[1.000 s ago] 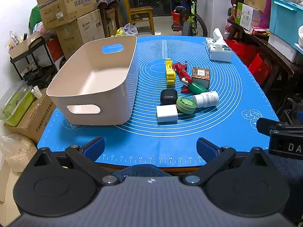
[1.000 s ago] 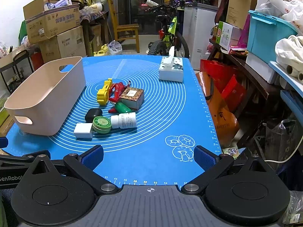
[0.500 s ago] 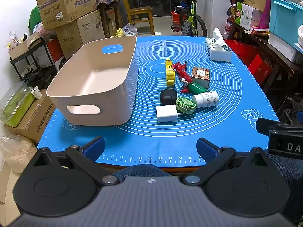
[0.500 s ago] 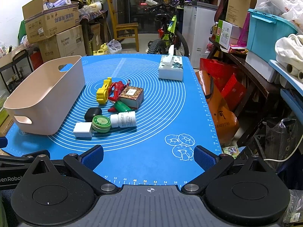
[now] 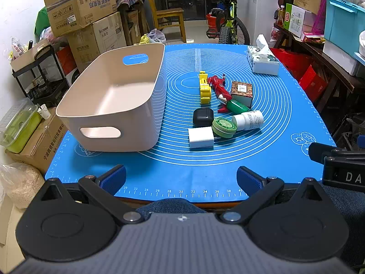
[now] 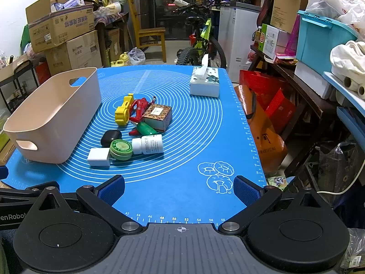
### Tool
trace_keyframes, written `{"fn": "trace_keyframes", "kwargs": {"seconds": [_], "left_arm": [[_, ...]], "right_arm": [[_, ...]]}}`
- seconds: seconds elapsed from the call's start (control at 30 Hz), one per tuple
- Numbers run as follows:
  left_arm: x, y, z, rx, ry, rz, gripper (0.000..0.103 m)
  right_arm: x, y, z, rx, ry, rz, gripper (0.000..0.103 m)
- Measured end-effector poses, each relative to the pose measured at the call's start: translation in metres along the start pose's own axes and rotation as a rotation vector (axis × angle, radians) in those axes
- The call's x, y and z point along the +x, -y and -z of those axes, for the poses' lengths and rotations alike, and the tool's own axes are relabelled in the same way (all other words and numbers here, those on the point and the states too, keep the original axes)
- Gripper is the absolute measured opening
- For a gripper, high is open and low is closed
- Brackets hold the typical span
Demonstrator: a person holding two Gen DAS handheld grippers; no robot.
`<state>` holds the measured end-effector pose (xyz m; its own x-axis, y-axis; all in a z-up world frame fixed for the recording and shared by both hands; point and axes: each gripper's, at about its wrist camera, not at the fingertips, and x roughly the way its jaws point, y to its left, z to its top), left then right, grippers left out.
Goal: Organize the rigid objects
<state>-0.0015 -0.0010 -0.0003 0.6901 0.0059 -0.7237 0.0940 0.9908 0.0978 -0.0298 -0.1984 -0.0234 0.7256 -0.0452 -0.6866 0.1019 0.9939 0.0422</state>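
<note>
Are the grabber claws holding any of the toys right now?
No. The left gripper and right gripper are both open and empty. The small things lie on the blue mat beside the basket.

Black left claw [image 5: 180,177] with blue pads [image 5: 115,178], silver screws, grey ribbed body, denim clothing

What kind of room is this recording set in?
Likely a home storage or utility room: stacked cardboard boxes, a parked bicycle and a white freezer surround the table with its blue mat.

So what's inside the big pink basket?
Nothing shows inside the basket: its floor and far walls look bare. The near wall hides only the closest strip of floor.
</note>
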Motion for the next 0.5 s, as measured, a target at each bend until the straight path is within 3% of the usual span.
{"fn": "trace_keyframes", "kwargs": {"seconds": [0.5], "left_arm": [[0.0003,0.0000,-0.0003,-0.001,0.001,0.000,0.101]], "right_arm": [[-0.0012,0.0013,-0.0013,-0.004,0.002,0.005,0.101]]}}
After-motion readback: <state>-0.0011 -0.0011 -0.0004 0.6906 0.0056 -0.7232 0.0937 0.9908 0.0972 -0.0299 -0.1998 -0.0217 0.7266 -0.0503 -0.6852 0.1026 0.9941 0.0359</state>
